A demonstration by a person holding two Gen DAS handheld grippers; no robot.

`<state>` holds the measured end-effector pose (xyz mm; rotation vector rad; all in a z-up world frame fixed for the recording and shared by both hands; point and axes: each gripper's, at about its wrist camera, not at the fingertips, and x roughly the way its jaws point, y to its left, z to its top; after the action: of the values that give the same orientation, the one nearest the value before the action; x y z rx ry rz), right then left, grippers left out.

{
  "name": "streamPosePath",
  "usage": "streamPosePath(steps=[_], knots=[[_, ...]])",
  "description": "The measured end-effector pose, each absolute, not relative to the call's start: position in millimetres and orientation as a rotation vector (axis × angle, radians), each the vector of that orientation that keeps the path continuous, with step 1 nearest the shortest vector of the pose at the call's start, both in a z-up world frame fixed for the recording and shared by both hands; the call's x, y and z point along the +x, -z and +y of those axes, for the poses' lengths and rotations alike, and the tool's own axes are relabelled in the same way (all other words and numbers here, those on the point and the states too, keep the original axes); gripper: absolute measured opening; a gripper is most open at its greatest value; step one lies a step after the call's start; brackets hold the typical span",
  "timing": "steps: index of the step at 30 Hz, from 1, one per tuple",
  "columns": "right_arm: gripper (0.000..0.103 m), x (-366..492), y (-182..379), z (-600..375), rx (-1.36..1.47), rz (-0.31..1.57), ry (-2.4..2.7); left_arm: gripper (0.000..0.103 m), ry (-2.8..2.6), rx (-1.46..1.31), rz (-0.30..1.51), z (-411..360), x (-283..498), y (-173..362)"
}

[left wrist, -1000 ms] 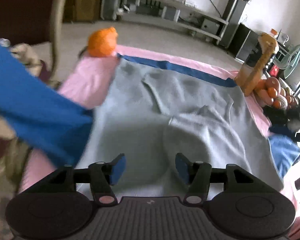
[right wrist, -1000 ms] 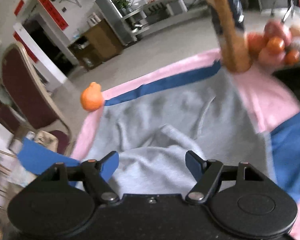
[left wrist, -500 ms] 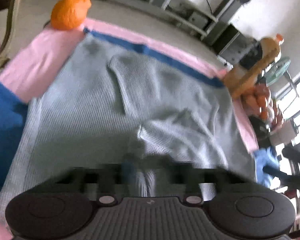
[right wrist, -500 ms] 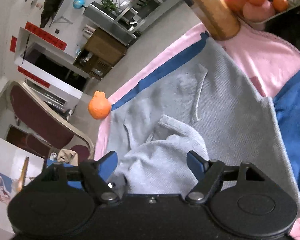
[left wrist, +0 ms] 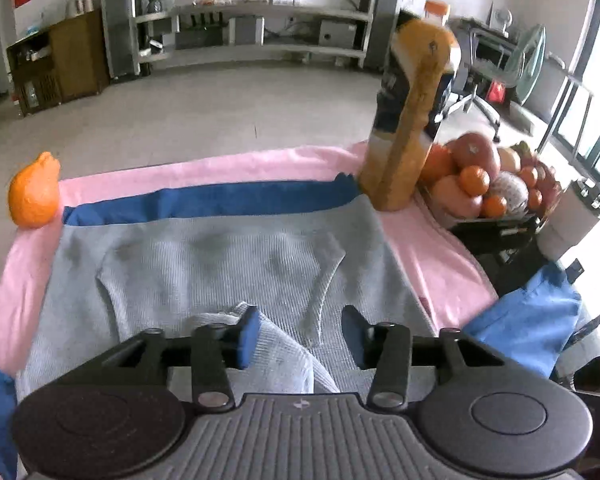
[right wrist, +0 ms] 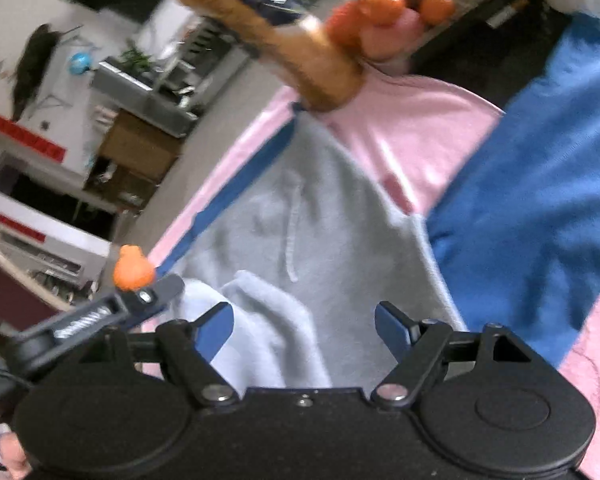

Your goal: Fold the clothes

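Note:
A grey knit garment [left wrist: 228, 264] lies spread on a pink cloth [left wrist: 432, 256], with a blue strip of fabric [left wrist: 212, 200] along its far edge. One grey sleeve [left wrist: 276, 356] is folded over the body. My left gripper [left wrist: 300, 320] hangs just above that fold with its jaws opening; the fold lies by the left finger, not pinched. In the right wrist view the right gripper [right wrist: 304, 312] stands open over the grey garment [right wrist: 320, 208], nothing between its pads. The left gripper [right wrist: 152, 296] shows at its left. A blue cloth [right wrist: 540, 200] lies to the right.
An orange toy [left wrist: 34, 192] sits at the pink cloth's far left corner. A tall brown bottle-like object [left wrist: 412, 120] stands at the far right corner, beside a tray of fruit [left wrist: 484, 184] and a white cylinder [left wrist: 572, 216]. Another blue cloth [left wrist: 528, 320] hangs off the right edge.
The left gripper swept right across the garment, closed briefly in a blur, and now stands open again. The right gripper rolled and sank closer to the grey garment.

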<state>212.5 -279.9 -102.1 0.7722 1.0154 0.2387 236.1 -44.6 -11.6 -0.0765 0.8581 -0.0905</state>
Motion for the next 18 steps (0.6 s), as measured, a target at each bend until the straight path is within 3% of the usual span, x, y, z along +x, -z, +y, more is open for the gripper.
streamPosePath(steps=[3,9,14,16,18], knots=[[0.079,210.9,104.5,-282.6,0.756,1.043,-0.267,0.066,0.074,-0.088,0.846,-11.6,204.0,9.1],[0.082,200.1,102.2,-267.5,0.598,1.069,-0.306,0.066,-0.068,-0.149,0.94,83.2,138.2,42.1],[0.077,171.5,111.3,-258.8,0.718,1.13,-0.435,0.066,-0.03,-0.309,1.011,120.5,106.8,80.8],[0.072,155.3,114.9,-257.1,0.754,1.125,-0.445,0.063,0.008,-0.312,1.028,115.5,106.7,92.7],[0.056,147.6,121.6,-253.1,0.705,1.135,-0.386,0.059,0.048,-0.27,1.039,105.9,108.4,97.3]])
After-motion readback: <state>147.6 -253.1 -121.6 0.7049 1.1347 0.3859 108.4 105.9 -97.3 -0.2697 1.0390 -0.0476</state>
